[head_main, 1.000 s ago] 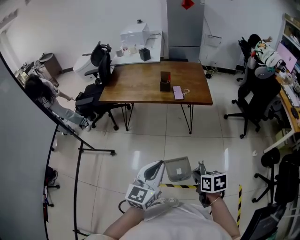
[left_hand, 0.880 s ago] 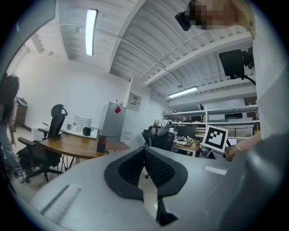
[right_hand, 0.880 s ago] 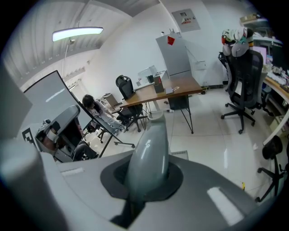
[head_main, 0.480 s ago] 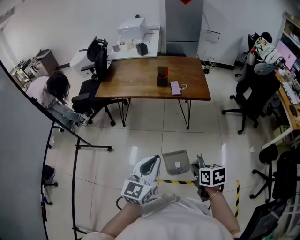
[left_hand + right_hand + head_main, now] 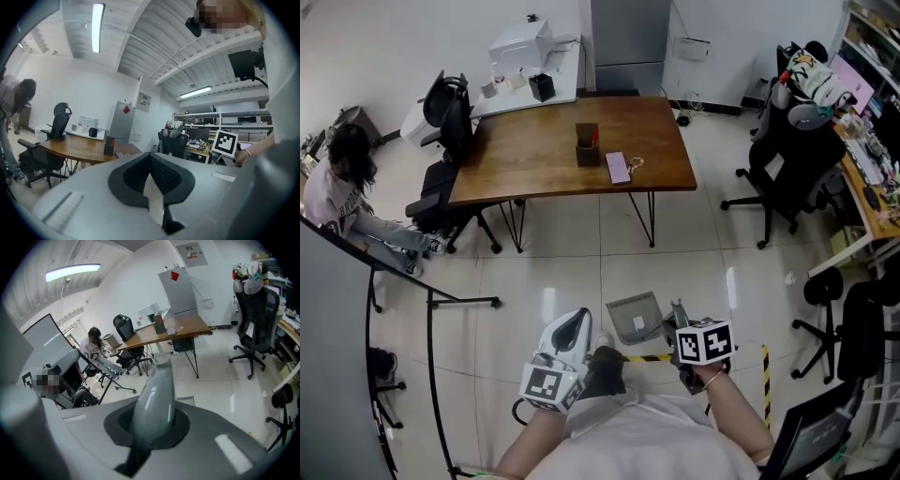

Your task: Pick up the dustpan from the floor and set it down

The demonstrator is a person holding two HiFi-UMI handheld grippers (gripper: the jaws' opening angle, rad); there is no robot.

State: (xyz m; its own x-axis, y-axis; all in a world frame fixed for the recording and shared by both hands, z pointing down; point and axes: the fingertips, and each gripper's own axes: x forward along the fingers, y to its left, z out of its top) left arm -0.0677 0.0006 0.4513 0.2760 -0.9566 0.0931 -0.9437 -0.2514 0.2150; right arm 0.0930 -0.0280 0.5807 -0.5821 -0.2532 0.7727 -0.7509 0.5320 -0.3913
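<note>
open tiled floor (image 5: 572,272) under the dustpan (image 5: 635,319), wooden table (image 5: 534,155) ahead (chairs (image 5: 769,178) around it), black stand (image 5: 464,300) at left

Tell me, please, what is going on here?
A person stands in an office with a gripper in each hand. The right gripper is shut on the handle of the grey dustpan, whose pan sticks out ahead over the tiled floor. The left gripper, beside it, is shut on nothing.

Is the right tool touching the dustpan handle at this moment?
Touching. The right gripper view shows the right tool closed on the grey dustpan handle, its jaws pressing the handle from both sides.
</note>
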